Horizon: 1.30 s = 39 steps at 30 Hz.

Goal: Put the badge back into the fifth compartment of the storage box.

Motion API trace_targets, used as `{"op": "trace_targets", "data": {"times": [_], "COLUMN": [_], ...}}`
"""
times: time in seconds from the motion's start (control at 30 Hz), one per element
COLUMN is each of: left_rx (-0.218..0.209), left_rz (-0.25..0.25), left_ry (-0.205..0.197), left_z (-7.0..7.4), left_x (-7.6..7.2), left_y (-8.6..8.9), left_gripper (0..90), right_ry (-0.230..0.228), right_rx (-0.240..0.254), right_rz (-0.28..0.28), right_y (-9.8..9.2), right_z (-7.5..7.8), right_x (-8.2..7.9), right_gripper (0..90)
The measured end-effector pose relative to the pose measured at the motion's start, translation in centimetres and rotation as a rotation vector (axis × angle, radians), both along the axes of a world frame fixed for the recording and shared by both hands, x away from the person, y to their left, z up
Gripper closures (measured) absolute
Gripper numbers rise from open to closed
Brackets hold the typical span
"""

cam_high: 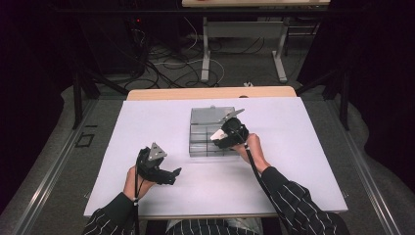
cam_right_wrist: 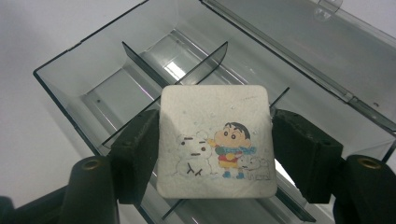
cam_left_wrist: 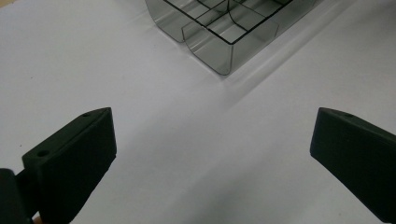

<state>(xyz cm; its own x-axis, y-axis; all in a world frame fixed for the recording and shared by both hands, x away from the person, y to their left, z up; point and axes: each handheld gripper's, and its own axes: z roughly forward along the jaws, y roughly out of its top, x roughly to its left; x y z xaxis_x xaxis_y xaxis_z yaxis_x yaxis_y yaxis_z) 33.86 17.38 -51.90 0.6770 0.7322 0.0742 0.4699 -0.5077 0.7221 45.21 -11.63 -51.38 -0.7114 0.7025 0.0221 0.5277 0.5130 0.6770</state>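
Your left gripper sits at the lower left of the high view, low over the white table, its jaws spread wide with nothing between them. In the left gripper view the near corner of the clear smoky plastic compartment box lies at the top centre, well apart from those jaws. That hand steadies nothing, so if the box gets bumped it will probably skid across the smooth table.

Move right to the centre of the high view: your right gripper hangs over the box, whose lid stands open at the far side. In the right gripper view the jaws pinch a square white coaster with a cartoon child and snowman printed on it by its 2 side edges, and it hovers above the thin dividers that cross beneath it.

The main risk is the coaster landing on a divider instead of inside 1 compartment; it looks about as wide as a cell, so a small offset could leave it propped at a tilt. The grip is on the edges alone, so the coaster could pivot or slip if a corner catches a wall. Pushing down then might shove the box or bend a divider.
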Motion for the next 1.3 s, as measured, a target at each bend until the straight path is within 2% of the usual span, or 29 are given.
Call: {"op": "trace_targets", "data": {"times": [0.03, 0.07, 0.1, 0.13, 0.23, 0.3, 0.37, 0.4, 0.43, 0.5, 0.57, 0.6, 0.67, 0.7, 0.83, 0.87, 0.9, 1.0, 1.13, 1.2, 1.23, 1.27, 1.3], "left_rx": [-0.004, -0.011, -0.013, -0.008, 0.0, -0.008, -0.004, 0.0, -0.003, -0.002, -0.011, -0.007, -0.005, -0.009, -0.009, -0.009, -0.01, -0.012, -0.012, -0.016, -0.011, -0.013, -0.015], "left_rz": [0.005, 0.006, 0.006, 0.003, -0.001, 0.002, 0.002, -0.001, 0.0, 0.001, 0.005, 0.003, 0.0, 0.002, 0.003, 0.002, 0.003, 0.003, 0.004, 0.004, 0.002, 0.003, 0.004], "left_ry": [-0.002, -0.002, -0.002, 0.0, 0.0, 0.001, -0.003, 0.0, 0.004, -0.004, -0.007, -0.003, 0.001, 0.001, -0.003, -0.003, 0.001, 0.0, -0.002, -0.003, -0.003, -0.003, -0.006], "left_z": [-0.1, -0.1, -0.1, 0.0, 0.0, -0.1, -0.1, 0.0, 0.0, 0.0, -0.1, -0.1, 0.0, 0.0, -0.1, -0.1, -0.1, -0.1, -0.1, -0.1, -0.1, -0.1, -0.1], "left_x": [0.0, 0.0, 0.0, 0.0, 0.0, 0.0, 0.0, 0.0, 0.0, 0.0, 0.0, 0.0, 0.0, 0.0, 0.0, 0.0, 0.0, 0.0, 0.0, 0.0, 0.0, 0.0, 0.0], "left_y": [0.0, -0.1, -0.1, 0.0, 0.0, 0.0, 0.0, 0.0, 0.0, 0.0, 0.0, 0.0, 0.0, 0.0, 0.0, 0.0, 0.0, -0.1, 0.0, 0.0, 0.0, 0.0, 0.0], "left_gripper": [0.4, 0.4, 0.4, 0.4, 0.4, 0.4, 0.4, 0.4, 0.4, 0.4, 0.4, 0.4, 0.4, 0.4, 0.4, 0.4, 0.4, 0.4, 0.4, 0.4, 0.4, 0.4, 0.4], "right_ry": [0.021, -0.002, 0.021, 0.008, 0.034, 0.034, 0.008, 0.035, 0.027, 0.043, 0.05, 0.041, 0.056, 0.042, 0.053, 0.004, 0.054, 0.054, 0.055, 0.034, 0.081, 0.021, 0.07], "right_rx": [-0.017, 0.003, -0.019, -0.008, -0.026, -0.025, 0.005, -0.026, -0.021, -0.044, -0.065, -0.071, -0.073, -0.081, -0.079, -0.034, -0.106, -0.128, -0.116, -0.081, -0.116, -0.027, -0.066], "right_rz": [-0.003, -0.009, -0.003, -0.011, -0.012, -0.022, -0.016, -0.012, -0.027, -0.007, -0.016, -0.01, -0.038, -0.029, -0.046, -0.046, -0.039, -0.046, -0.021, -0.009, -0.01, -0.009, -0.011], "right_y": [0.1, 0.2, 0.2, 0.3, 0.4, 0.5, 0.7, 0.7, 0.9, 1.1, 1.3, 1.4, 1.5, 1.5, 1.7, 1.8, 1.8, 2.1, 2.1, 2.0, 1.9, 1.9, 1.6], "right_z": [0.0, -0.2, -0.1, -0.3, -0.3, -0.4, -0.7, -0.5, -0.6, -0.5, -0.7, -0.8, -0.8, -0.8, -1.0, -1.5, -0.9, -0.8, -0.8, -0.8, -0.3, -0.8, -0.2], "right_x": [0.0, 0.0, 0.0, 0.1, 0.1, 0.2, 0.2, 0.2, 0.1, 0.2, 0.2, 0.3, 0.1, 0.2, 0.0, 0.1, 0.0, -0.3, -0.3, -0.3, -0.4, -0.4, -0.5], "right_gripper": [33.1, 33.1, 33.2, 33.2, 33.1, 33.1, 33.1, 33.1, 33.1, 33.1, 33.1, 33.1, 33.1, 33.1, 33.0, 33.0, 33.0, 33.0, 29.9, 26.1, 26.7, 27.2, 28.2]}}
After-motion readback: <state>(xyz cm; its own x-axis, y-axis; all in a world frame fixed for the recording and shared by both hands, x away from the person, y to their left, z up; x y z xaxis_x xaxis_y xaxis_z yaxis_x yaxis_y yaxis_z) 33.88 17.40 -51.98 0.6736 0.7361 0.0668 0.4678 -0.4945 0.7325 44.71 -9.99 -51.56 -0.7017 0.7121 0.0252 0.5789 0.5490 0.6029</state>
